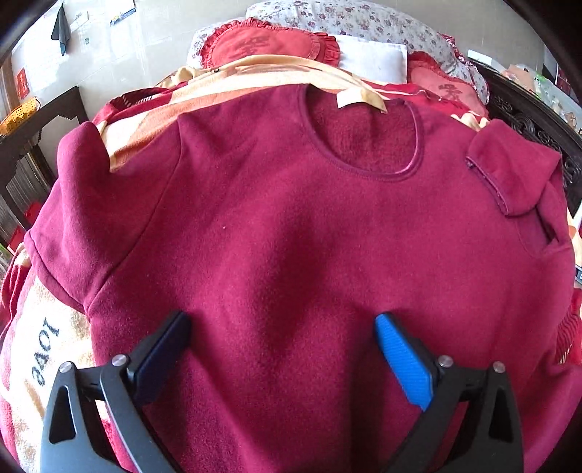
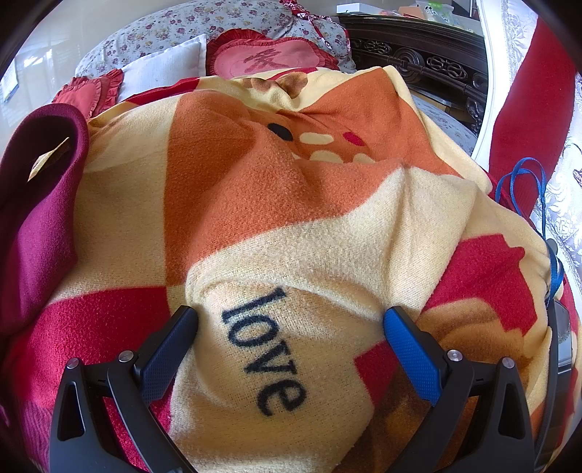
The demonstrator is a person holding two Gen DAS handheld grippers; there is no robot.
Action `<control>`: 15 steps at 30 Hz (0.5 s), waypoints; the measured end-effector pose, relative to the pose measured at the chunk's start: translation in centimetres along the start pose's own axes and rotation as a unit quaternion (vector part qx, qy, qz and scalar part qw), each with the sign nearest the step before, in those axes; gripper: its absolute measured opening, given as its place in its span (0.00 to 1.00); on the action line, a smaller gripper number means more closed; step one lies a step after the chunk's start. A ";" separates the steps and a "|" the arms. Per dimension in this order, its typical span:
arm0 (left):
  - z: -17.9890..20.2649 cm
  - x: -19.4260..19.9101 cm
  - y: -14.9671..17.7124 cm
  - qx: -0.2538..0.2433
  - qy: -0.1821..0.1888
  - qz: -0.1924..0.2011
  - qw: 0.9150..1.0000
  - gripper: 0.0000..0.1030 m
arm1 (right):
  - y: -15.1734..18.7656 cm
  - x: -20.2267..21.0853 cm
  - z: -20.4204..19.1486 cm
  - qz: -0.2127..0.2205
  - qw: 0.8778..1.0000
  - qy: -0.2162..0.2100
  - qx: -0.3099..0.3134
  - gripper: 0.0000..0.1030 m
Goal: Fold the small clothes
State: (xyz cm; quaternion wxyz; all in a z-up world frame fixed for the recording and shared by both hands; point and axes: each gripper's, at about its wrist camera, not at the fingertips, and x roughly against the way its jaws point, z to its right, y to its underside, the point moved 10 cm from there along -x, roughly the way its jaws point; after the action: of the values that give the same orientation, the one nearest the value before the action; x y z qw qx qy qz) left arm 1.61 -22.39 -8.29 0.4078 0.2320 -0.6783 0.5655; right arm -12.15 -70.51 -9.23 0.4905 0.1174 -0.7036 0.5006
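Burgundy fleece fills your left wrist view: the sweatshirt (image 1: pixel 291 233) lies face up and spread flat across the middle of the frame, round neckline toward the top, a pale label at the collar, one sleeve folded back on itself at the right edge. Your left gripper (image 1: pixel 282 327) hangs just over its lower body with the jaws spread wide and nothing between them; whether the tips touch the cloth you cannot tell. Beneath lies a fuzzy blanket (image 2: pixel 291 203) in cream, orange and red blocks, rumpled into soft ridges, with "love" printed in black. Your right gripper (image 2: pixel 291 322) sits over that word at the bottom centre, also wide open and empty, while the sweatshirt shows only as a dark red fold at the left edge. Beyond, at the top, sit red ruffled cushions (image 2: pixel 269 54), a flowered pillow (image 1: pixel 363 22) and a dark carved headboard (image 2: pixel 418 62).
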 end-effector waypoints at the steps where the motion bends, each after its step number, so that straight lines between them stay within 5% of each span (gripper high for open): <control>1: 0.0 0.0 0.1 0.000 0.000 0.002 1.000 1.00 | 0.0 0.0 0.0 0.000 1.000 0.000 0.000 0.85; 12: 0.0 0.2 0.3 0.003 0.003 0.002 1.000 1.00 | -0.2 0.1 -0.2 -0.016 1.000 0.002 0.009 0.85; 15: 0.0 0.2 0.4 0.004 0.005 0.002 1.000 1.00 | 0.6 2.2 -1.7 -0.040 0.998 -0.019 0.035 0.69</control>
State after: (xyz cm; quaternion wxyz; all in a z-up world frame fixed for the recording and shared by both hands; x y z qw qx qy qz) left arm 1.23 -22.31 -8.35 0.4089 0.2296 -0.6748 0.5699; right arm -12.63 -68.12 -7.82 0.4921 0.1724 -0.6896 0.5025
